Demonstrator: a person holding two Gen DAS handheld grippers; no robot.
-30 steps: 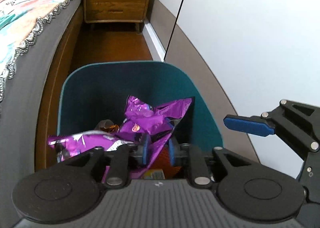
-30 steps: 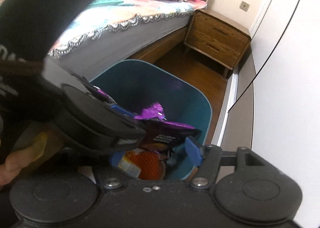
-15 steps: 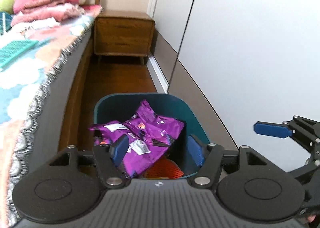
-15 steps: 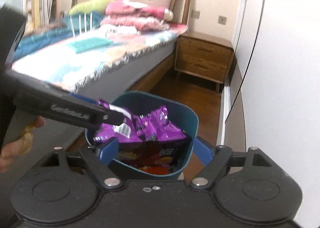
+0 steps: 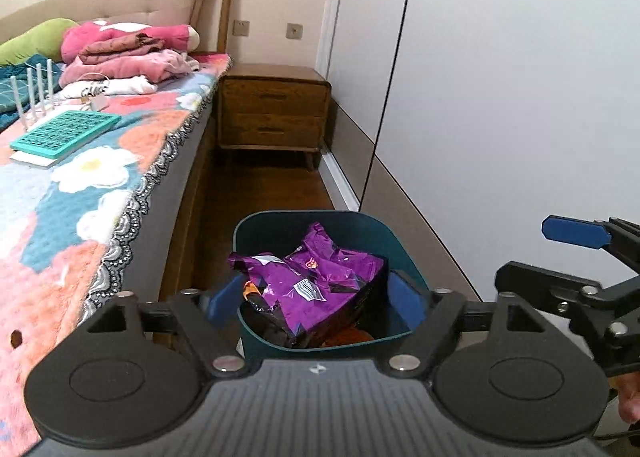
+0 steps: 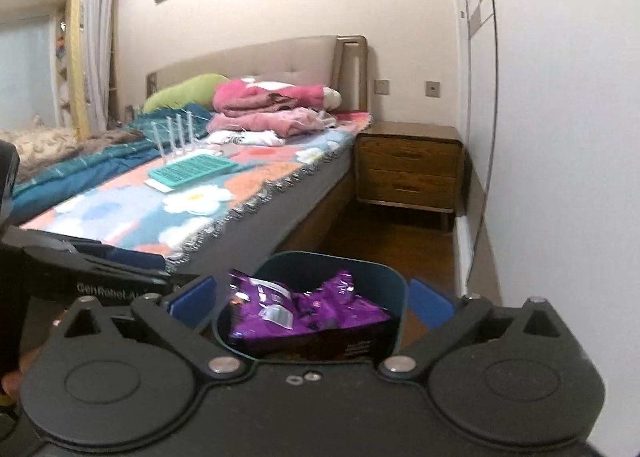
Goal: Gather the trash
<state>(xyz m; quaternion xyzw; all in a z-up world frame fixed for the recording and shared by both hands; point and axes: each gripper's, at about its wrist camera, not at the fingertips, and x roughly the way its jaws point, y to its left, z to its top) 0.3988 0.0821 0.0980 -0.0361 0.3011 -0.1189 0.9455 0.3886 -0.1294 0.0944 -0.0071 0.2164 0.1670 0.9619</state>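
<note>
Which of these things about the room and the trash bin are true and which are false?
1. The purple snack bags lie inside the teal bin. True.
2. The left tongs squeeze a purple bag. False: their jaws are opening and hold nothing.
3. The bin stands on the floor between the bed and the white wardrobe. True.
4. The wooden nightstand has its drawers pulled out. False: both drawers are shut.
5. The right tongs carry a bag. False: their jaws are opening and hold nothing.
</note>
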